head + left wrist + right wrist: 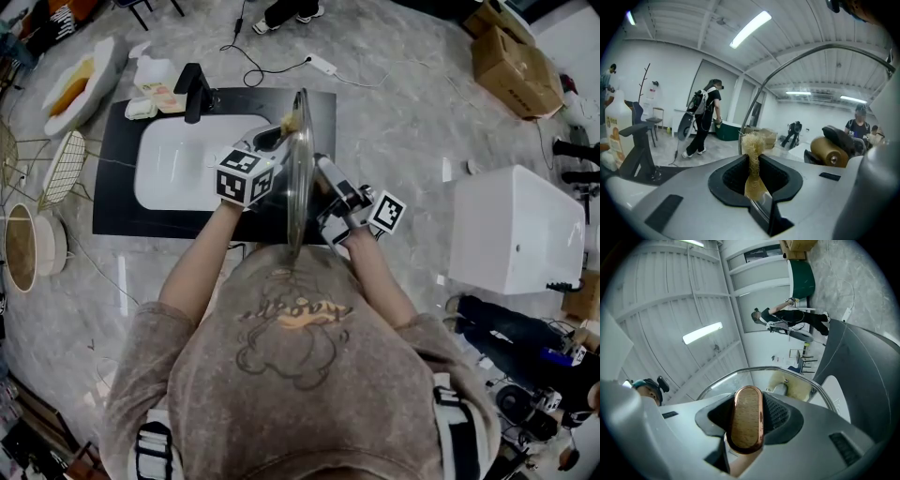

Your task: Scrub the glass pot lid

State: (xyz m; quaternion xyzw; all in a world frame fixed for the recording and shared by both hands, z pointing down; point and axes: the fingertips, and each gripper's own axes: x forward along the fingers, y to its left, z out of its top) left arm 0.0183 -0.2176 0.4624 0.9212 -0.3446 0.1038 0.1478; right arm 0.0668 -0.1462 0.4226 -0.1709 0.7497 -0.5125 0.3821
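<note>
The glass pot lid (298,169) stands on edge over the sink, between my two grippers. My right gripper (325,185) is shut on the lid's wooden knob (746,418), which fills the gap between its jaws (746,427). My left gripper (278,136) is shut on a straw-coloured fibre scrubber (292,120), held at the lid's other face near the top rim. In the left gripper view the scrubber (753,161) sticks up from the left gripper (754,176); the lid's metal rim (797,58) arcs overhead and the knob (828,151) shows through the glass.
A white sink basin (178,159) sits in a black counter (117,187) with a black tap (194,89) and a soap bottle (155,92). A wire basket (61,167) stands left, a white cabinet (516,230) right, cardboard boxes (511,56) beyond. A person (705,119) walks across the room.
</note>
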